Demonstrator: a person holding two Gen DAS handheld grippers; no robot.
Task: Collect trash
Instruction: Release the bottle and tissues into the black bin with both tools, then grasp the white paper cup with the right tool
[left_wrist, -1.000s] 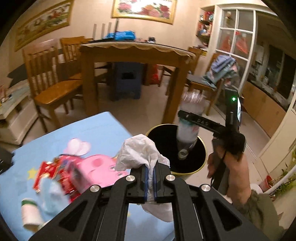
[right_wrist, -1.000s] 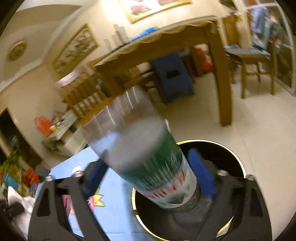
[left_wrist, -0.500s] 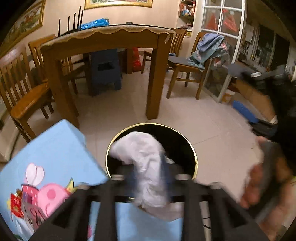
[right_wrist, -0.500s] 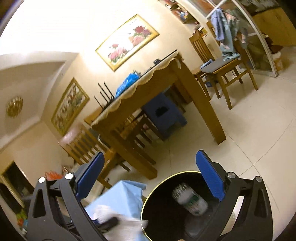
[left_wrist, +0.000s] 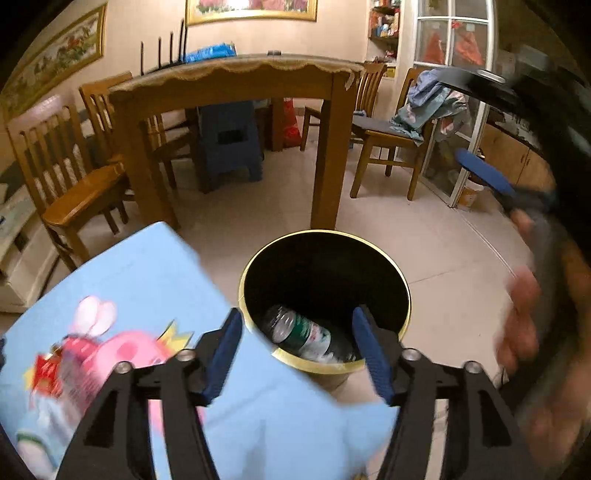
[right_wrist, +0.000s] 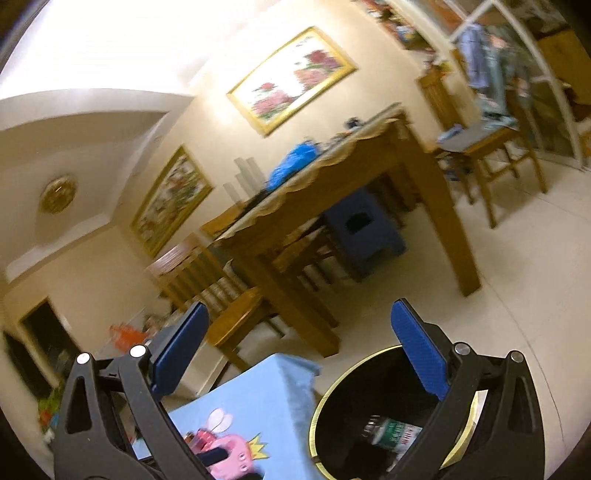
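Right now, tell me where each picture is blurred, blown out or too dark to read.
Left wrist view: the hand at right and the wrappers on the blue cloth smear with motion; the bin interior is near black around the bottle. Right wrist view: the ceiling is blown out white, the table softly blurred.

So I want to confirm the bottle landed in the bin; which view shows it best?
The left wrist view: the bottle lies sideways at the bin's bottom. The right wrist view shows it smaller, partly behind the right gripper.
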